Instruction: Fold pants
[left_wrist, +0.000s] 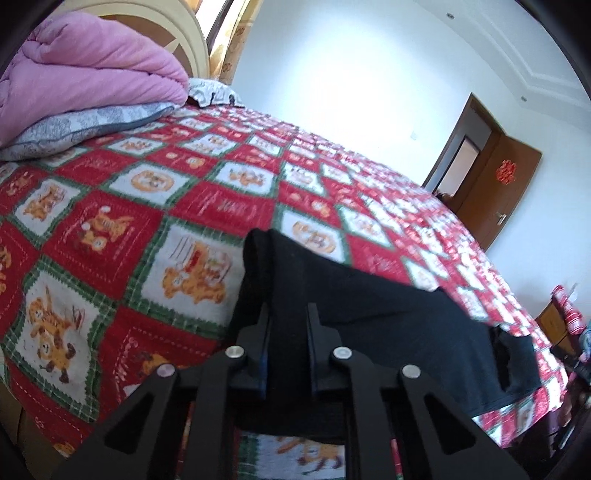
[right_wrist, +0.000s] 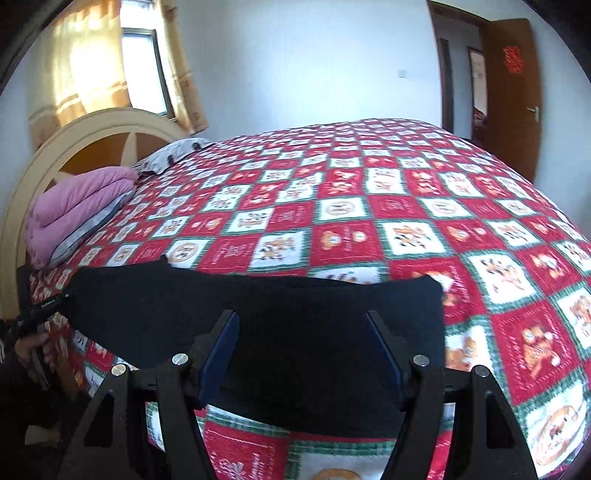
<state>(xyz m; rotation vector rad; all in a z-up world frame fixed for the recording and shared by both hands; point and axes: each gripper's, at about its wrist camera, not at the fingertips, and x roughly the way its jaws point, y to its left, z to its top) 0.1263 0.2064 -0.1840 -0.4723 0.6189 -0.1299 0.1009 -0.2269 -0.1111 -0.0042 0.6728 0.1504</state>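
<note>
Black pants (right_wrist: 258, 314) lie flat along the near edge of the bed on a red, white and green checked quilt (right_wrist: 369, 206). They also show in the left wrist view (left_wrist: 369, 306), reaching off to the right. My left gripper (left_wrist: 290, 310) is over the pants' left end, jaws a narrow gap apart with black cloth between and beyond them; whether it grips is unclear. My right gripper (right_wrist: 301, 317) is wide open just above the middle of the pants, holding nothing. The left gripper (right_wrist: 48, 304) shows at the pants' left end in the right wrist view.
A folded pink duvet (left_wrist: 85, 77) on a grey pillow (left_wrist: 85, 129) sits at the head of the bed by the cream headboard (right_wrist: 74, 140). A brown door (right_wrist: 511, 96) stands open at the far right. A window with curtains (right_wrist: 140, 66) is behind the headboard.
</note>
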